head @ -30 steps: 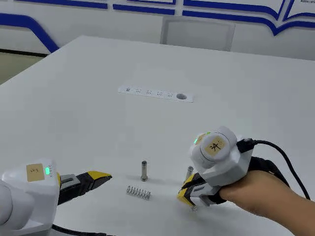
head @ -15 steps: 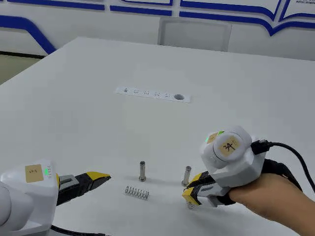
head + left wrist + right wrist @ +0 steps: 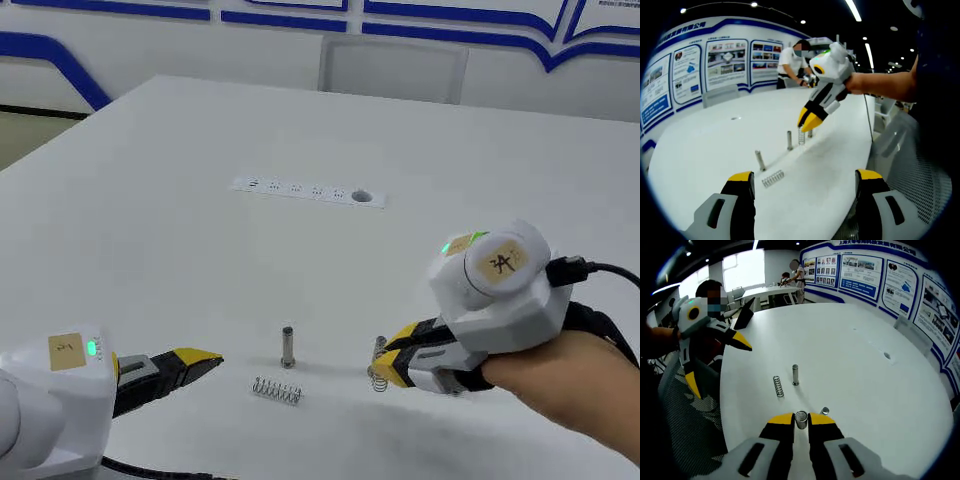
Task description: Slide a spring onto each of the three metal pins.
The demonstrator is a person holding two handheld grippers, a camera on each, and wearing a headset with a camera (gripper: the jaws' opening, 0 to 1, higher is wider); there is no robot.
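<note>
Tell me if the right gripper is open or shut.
Shut on a spring: in the right gripper view, the right gripper pinches the spring between its yellow tips, beside a metal pin.

White table (image 3: 150,200): spans frame centre | white power strip (image 3: 295,188): on tabletop, upper centre, round port at its right end | grey chair (image 3: 393,68): top centre, behind far table edge | blue-striped wall (image 3: 150,40): top band | wall posters (image 3: 725,57): upper left, left gripper view
</note>
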